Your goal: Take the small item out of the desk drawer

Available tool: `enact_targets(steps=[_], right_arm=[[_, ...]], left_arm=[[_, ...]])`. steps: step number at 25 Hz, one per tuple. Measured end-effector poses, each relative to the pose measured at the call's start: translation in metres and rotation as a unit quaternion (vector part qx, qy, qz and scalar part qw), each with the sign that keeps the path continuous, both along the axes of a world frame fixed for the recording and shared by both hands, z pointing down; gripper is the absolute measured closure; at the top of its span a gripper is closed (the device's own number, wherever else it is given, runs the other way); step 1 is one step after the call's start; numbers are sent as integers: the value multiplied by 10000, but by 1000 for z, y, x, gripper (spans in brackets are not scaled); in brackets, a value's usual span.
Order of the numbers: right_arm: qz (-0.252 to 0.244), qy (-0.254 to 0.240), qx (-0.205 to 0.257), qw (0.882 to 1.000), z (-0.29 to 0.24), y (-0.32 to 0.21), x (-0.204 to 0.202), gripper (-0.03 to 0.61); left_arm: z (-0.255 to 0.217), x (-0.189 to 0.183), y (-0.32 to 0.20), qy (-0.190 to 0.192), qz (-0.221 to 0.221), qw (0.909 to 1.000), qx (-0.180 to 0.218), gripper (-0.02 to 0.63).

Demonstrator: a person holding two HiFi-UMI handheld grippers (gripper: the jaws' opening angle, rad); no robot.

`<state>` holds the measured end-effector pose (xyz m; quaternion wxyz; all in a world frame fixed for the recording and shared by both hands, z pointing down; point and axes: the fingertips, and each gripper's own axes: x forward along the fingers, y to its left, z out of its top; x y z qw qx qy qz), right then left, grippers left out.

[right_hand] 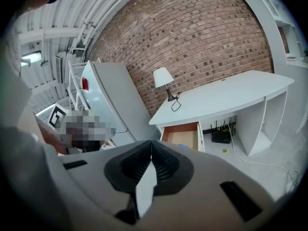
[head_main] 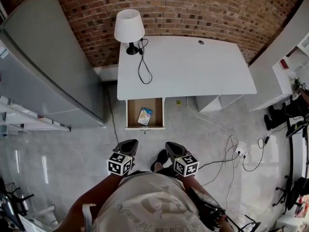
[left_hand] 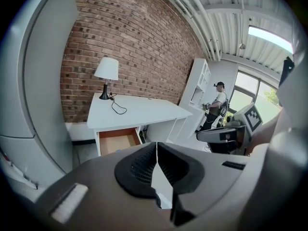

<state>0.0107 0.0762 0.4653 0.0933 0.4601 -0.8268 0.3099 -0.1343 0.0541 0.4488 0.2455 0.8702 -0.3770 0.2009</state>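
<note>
The white desk (head_main: 193, 66) stands against the red brick wall (head_main: 193, 8). Its shallow drawer with a white front and bare wooden bottom (head_main: 131, 114) is pulled open below the desk's left end. The small item, a flat blue and yellow packet (head_main: 145, 116), lies on the drawer bottom near the middle, slightly toward the right side. On the desk's back left corner stands a white-shaded table lamp with a black base (head_main: 129, 28), and its black cord (head_main: 143, 64) trails in a loop across the desk top.

Both grippers are held in front of the desk, well apart from the open drawer and pointing toward it. The left gripper (head_main: 128, 146) has its grey jaws pressed together with nothing between them. The right gripper (head_main: 173, 147), just beside it, has its jaws closed the same way and is empty.
</note>
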Motion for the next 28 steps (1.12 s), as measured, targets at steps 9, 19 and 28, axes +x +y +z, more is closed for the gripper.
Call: enact_targets(steps=[9,19,28], right_arm=[[53,-185,-94,9998,11,-48,60,572],[-141,-341,-187,9991,20,-78,88,572],[-367,-319,-374,9981,30,-80,65,572]], left_arm=[[7,61,-48,-211,10,9997,-107,601],[5,83,-65,-431,-148,9988,-204,601],[9,56,-76,-440,-480,9976,-227,601]])
